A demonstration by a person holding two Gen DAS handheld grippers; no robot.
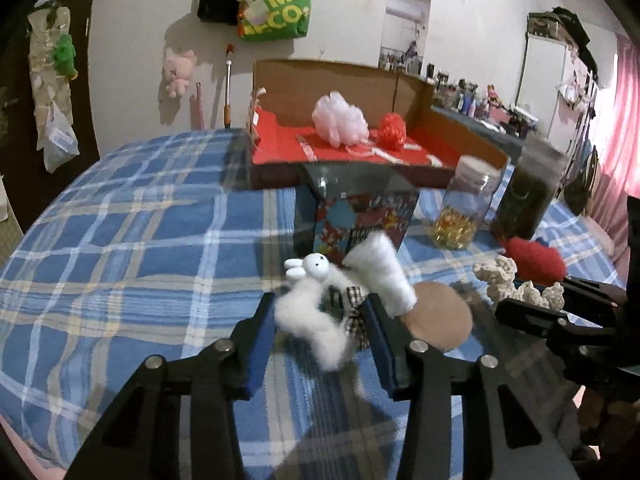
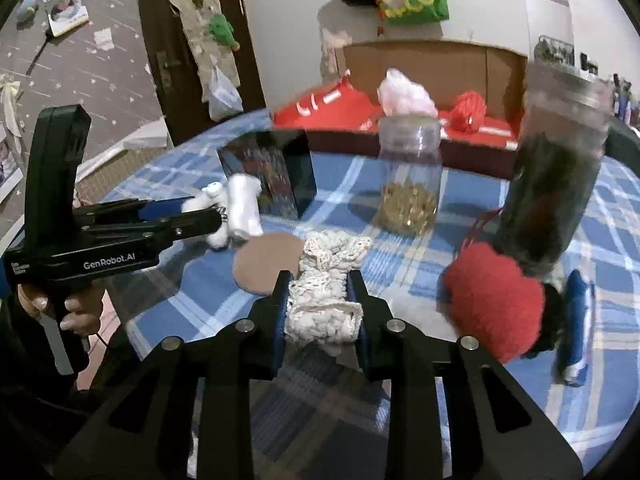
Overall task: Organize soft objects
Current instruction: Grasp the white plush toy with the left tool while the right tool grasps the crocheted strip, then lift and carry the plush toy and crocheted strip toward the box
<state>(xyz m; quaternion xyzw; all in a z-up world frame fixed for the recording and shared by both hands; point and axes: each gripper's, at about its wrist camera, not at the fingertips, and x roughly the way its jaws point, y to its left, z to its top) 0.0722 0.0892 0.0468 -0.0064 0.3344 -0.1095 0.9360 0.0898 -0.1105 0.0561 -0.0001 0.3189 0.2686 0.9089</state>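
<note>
**Ana:** Left gripper (image 1: 320, 320) first, from its own camera: how wide?

**Ben:** Partly closed, its blue-padded fingers (image 1: 260, 344) pressing each side of a white plush rabbit (image 1: 316, 304). The rabbit's head and ears poke out past the fingertips, and a checked ribbon (image 1: 354, 312) shows beside its body. A white fluffy roll (image 1: 384, 276) leans against the right finger.

**Ana:** And around the rabbit?

**Ben:** Just right of it, a round tan pad (image 1: 444, 320) lies flat on the blue plaid cloth (image 1: 120, 240). Beyond the rabbit stands a comic-print box (image 1: 360, 220); farther back, an open cardboard box (image 1: 332, 80) with a red lining holds a pink mesh puff (image 1: 340, 120) and a red mesh puff (image 1: 392, 128). Well right of the rabbit are a clear jar of golden beads (image 1: 464, 208), a dark jar (image 1: 528, 192), a red pom-pom (image 1: 536, 260) and a cream crochet piece (image 1: 504, 280), with the right gripper (image 1: 520, 312) reaching onto it.

**Ana:** Now the right wrist view.

**Ben:** The right gripper (image 2: 320, 308) is narrowed onto the cream crochet piece (image 2: 324, 300), which bunches between both pads and spills forward onto the tan pad (image 2: 264, 268). Left of the crochet, the left gripper (image 2: 216, 216) clasps the rabbit (image 2: 212, 200), a hand (image 2: 64, 308) on its handle. Right of the crochet sits the red pom-pom (image 2: 492, 300), touching the dark jar (image 2: 556, 180); the bead jar (image 2: 412, 176) stands behind the crochet.
</note>
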